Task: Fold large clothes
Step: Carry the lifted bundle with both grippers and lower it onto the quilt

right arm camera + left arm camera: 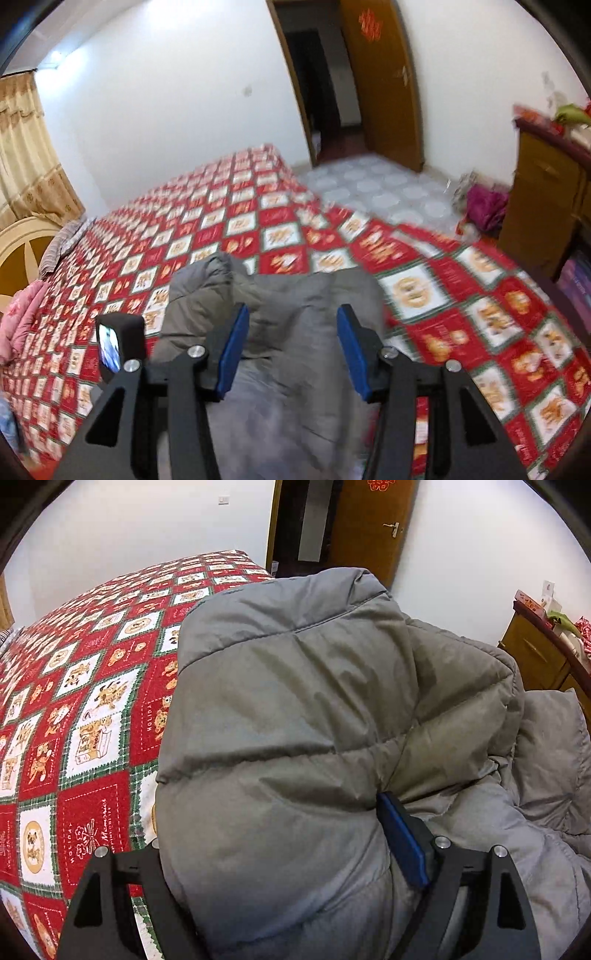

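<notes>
Your grey padded jacket [295, 709] lies bunched on the red patterned bedspread [85, 686], near the bed's corner; from the right wrist view the jacket [295, 332] sits at 6 o'clock with open bedspread [236, 221] running away to 11 o'clock and more of it at 3 o'clock. The bed's edge falls off toward 1 o'clock onto the pale tiled floor [376, 188], so your free room is over the bed, up and to the left. Your left gripper [269, 849] straddles a thick fold of the jacket with its jaws wide; the blue pad [402, 842] on the right finger lies against the fabric, but the other finger is buried behind the fold, so you cannot tell whether it is truly clamped. Your right gripper [291, 347] hangs above the jacket with its jaws apart and nothing between the pads. Around you: a wooden door [384, 85] at 12 o'clock, a wooden cabinet [546, 192] at 3 o'clock with a magenta bundle [484, 206] on the floor beside it, a curtain [29, 155] at 9 o'clock, and a pink quilt [22, 314] at the bed's left edge. The right view is blurred, and the jacket's near end is cut off by the frame.
</notes>
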`<state>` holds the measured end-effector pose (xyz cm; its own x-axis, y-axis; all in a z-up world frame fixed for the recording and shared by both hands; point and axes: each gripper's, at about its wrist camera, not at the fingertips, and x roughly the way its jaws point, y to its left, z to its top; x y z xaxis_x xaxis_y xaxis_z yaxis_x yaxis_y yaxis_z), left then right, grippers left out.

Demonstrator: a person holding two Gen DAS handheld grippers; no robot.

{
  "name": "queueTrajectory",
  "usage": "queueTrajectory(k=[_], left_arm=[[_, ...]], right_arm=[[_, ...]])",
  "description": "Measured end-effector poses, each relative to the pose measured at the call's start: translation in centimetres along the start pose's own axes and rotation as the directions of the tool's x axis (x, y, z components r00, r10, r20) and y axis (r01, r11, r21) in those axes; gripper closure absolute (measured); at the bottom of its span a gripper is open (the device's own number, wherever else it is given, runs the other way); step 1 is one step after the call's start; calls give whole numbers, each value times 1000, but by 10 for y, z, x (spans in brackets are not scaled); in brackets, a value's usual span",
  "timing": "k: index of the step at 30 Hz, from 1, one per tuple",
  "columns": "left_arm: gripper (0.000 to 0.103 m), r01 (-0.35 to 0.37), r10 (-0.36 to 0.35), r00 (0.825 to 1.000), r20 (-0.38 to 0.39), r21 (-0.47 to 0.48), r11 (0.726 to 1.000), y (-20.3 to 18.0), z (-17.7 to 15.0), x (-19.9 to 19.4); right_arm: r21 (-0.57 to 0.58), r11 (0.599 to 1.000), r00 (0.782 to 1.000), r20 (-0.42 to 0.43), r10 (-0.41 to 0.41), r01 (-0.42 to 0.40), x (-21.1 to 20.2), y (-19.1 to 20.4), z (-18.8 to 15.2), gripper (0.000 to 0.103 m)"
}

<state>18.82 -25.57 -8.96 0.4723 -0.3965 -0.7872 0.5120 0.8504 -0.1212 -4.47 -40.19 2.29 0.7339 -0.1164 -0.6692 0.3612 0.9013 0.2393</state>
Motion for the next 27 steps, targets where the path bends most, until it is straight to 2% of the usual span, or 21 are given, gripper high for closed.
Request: queueTrajectory(k=[1, 2, 3, 4, 6, 8, 12, 16, 19, 25, 27], left_arm=[[17, -6, 6, 1000, -1, 5, 1000, -1, 0, 0], [17, -14, 14, 1000, -2, 12, 1000, -2, 1, 0], [17, -20, 20, 1000, -3, 17, 1000, -3, 1, 0], [17, -20, 20, 1000, -4, 18, 1000, -3, 1, 0], [17, -18, 18, 1000, -8, 17, 1000, -2, 2, 1], [17, -16, 17, 1000, -9, 23, 1000, -2, 2, 2], [14, -18, 18, 1000, -9, 50, 999, -9, 6, 4], [9, -14, 15, 1000, -21, 52, 999, -11, 10, 12], [4, -3, 4, 1000, -25, 46, 999, -9, 13, 20], [1, 105, -105, 994, -28, 10, 994, 4, 15, 39], [1, 108, -108, 994, -12, 3, 994, 4, 13, 40]], right_arm=[[7, 1000, 1000, -22, -16, 16, 14, 2, -2, 56], [15, 998, 997, -57, -55, 56, 33, 4, -1, 60], [17, 994, 992, -81, -102, 104, 50, 2, -2, 68], [16, 990, 986, -91, -141, 143, 63, 1, -8, 70], [12, 972, 967, -108, -232, 234, 84, -6, -17, 70], [22, 961, 955, -120, -271, 276, 95, -19, -28, 70], [75, 960, 959, -116, -259, 268, 106, -47, -54, 71], [50, 953, 952, -77, -295, 299, 104, -44, -65, 71], [47, 952, 951, -82, -300, 304, 105, -45, -67, 70], [100, 960, 963, -90, -253, 262, 113, -55, -67, 69], [97, 958, 961, -89, -260, 269, 114, -54, -67, 69]])
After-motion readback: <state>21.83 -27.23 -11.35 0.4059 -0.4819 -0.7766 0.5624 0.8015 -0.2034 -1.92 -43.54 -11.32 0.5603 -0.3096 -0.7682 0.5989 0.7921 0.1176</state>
